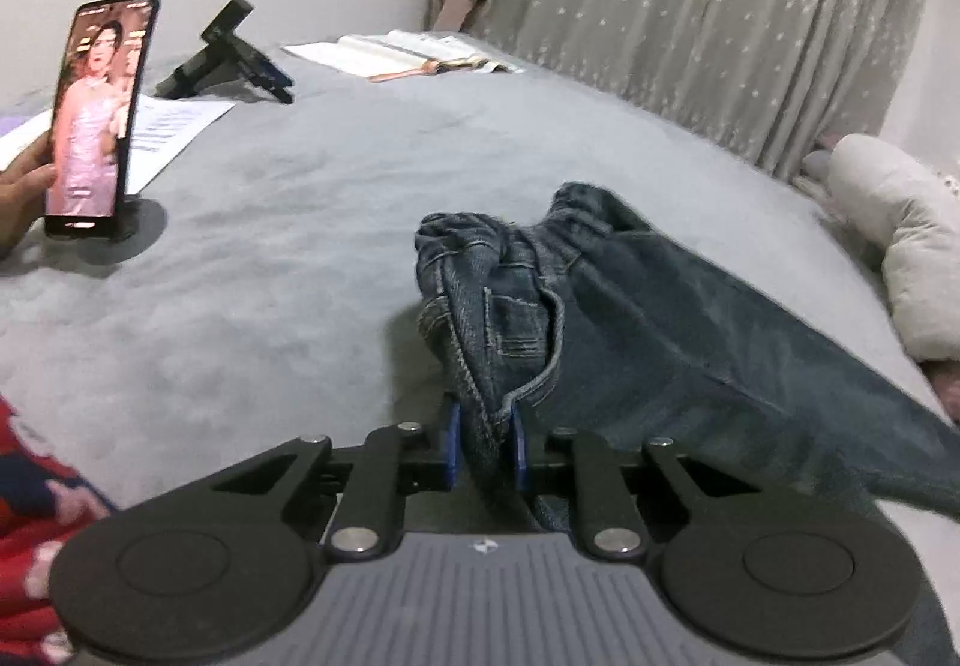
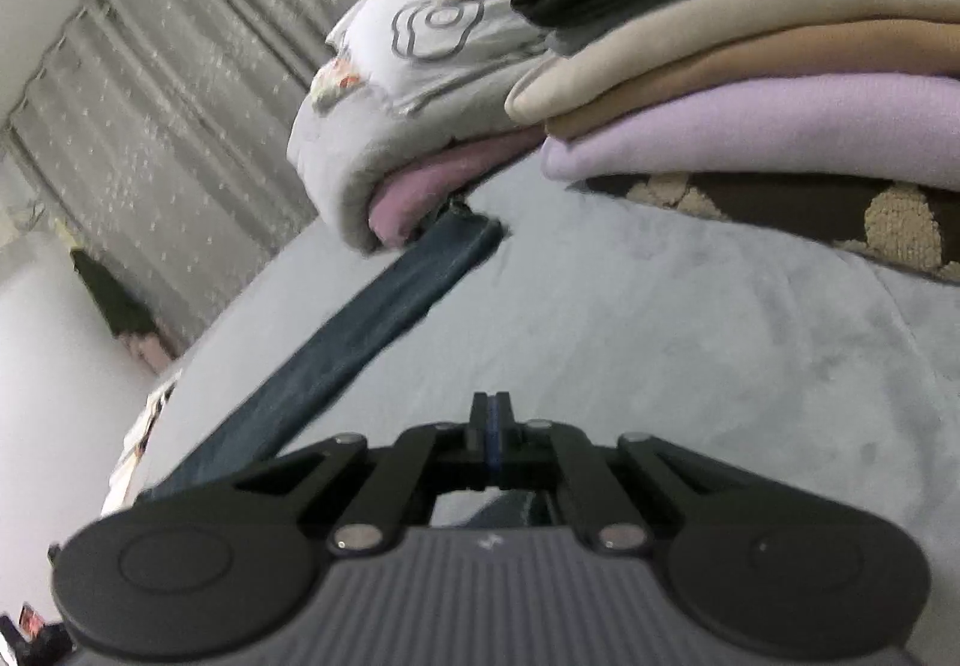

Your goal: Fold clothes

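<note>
Nearest in the left wrist view, the left gripper (image 1: 486, 447) has its blue-padded fingers (image 1: 454, 444) clamped on a bunched fold of the dark blue denim jeans (image 1: 630, 342), close to the waistband and pocket seam. From there the jeans run away to the right across the grey plush bed (image 1: 288, 270). In the right wrist view, the right gripper (image 2: 492, 441) has its fingers pressed together; denim passes beneath them, but whether any cloth is caught between the pads I cannot tell. One narrow leg stretches ahead along the bed, and its hem lies against the pale grey folded quilt (image 2: 360, 150). Beside that stands a stack of folded garments (image 2: 750, 66) in lilac, tan, cream and black. Farther off in the left view, a phone on a round stand (image 1: 99, 114) sits at the bed's left side, with a hand (image 1: 24, 192) just beside it. The step in hand looks like taking hold of the jeans at the waist end for a fold. The next move probably calls for a sure hold on the right side too, then lifting both ends evenly so the legs lie flat.
</note>
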`<state>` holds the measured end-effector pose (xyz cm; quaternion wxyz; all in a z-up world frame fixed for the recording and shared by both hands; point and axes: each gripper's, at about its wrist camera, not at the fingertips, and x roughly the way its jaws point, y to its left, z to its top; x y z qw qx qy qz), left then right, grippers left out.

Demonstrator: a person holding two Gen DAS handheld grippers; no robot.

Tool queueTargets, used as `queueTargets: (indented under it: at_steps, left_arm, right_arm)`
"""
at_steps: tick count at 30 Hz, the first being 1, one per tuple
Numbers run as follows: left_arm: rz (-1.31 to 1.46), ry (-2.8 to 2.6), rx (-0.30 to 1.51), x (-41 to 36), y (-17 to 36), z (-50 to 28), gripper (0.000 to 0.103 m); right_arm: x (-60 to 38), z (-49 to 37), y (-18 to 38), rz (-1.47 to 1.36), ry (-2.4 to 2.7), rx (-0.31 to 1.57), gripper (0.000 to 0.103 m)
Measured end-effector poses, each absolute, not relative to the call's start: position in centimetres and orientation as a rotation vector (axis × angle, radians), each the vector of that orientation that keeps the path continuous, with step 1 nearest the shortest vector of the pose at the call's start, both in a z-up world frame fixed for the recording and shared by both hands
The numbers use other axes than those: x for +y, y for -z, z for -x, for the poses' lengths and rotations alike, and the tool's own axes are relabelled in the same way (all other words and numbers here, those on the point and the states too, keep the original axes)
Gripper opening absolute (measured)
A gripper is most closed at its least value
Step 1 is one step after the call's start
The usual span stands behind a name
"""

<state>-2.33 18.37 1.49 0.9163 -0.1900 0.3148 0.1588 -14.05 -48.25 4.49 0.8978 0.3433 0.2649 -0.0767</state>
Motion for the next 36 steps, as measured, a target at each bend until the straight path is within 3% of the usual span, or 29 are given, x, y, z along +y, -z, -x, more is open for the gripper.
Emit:
queueTargets:
  at_steps: [3, 5, 16, 19, 25, 27, 29, 30, 31, 32, 36]
  left_arm:
    - [0.352, -0.336, 0.652, 17.8, -1.4, 2.3, 0.015]
    - [0.308, -0.339, 0.653, 17.3, -1.3, 2.3, 0.015]
    - [0.303, -0.350, 0.691, 17.3, 0.1, 1.7, 0.019]
    - [0.281, -0.351, 0.689, 17.0, 0.2, 1.7, 0.020]
    - [0.280, -0.354, 0.688, 16.9, 0.4, 1.8, 0.022]
    - [0.279, -0.353, 0.686, 16.9, 0.5, 1.8, 0.023]
    - [0.280, -0.353, 0.685, 16.9, 0.5, 1.9, 0.023]
    - [0.280, -0.354, 0.684, 16.9, 0.5, 1.8, 0.023]
    - [0.277, -0.355, 0.683, 16.9, 0.5, 1.8, 0.023]
    - [0.274, -0.356, 0.682, 16.8, 0.5, 1.8, 0.022]
    - [0.258, -0.351, 0.653, 16.4, 0.0, 2.2, 0.016]
  right_arm:
    - [-47.9, 13.1, -3.3, -0.678, 0.165, 0.638, 0.015]
    - [-47.4, 12.3, -2.9, -0.640, 0.168, 0.666, 0.037]
    - [-42.5, 11.3, -1.8, -0.232, 0.178, 0.713, 0.041]
    - [-42.7, 11.9, -2.1, -0.257, 0.207, 0.692, 0.053]
    - [-43.5, 12.4, -1.9, -0.314, 0.176, 0.671, 0.064]
    - [-42.5, 12.2, -1.6, -0.263, 0.132, 0.680, 0.064]
    - [-41.7, 12.2, -1.5, -0.216, 0.102, 0.689, 0.055]
    - [-41.3, 12.2, -1.5, -0.196, 0.092, 0.692, 0.047]
    - [-41.2, 12.3, -1.6, -0.197, 0.078, 0.689, 0.028]
    - [-41.1, 12.4, -1.7, -0.209, 0.069, 0.683, 0.015]
    - [-39.2, 12.7, -2.9, -0.109, 0.124, 0.614, 0.010]
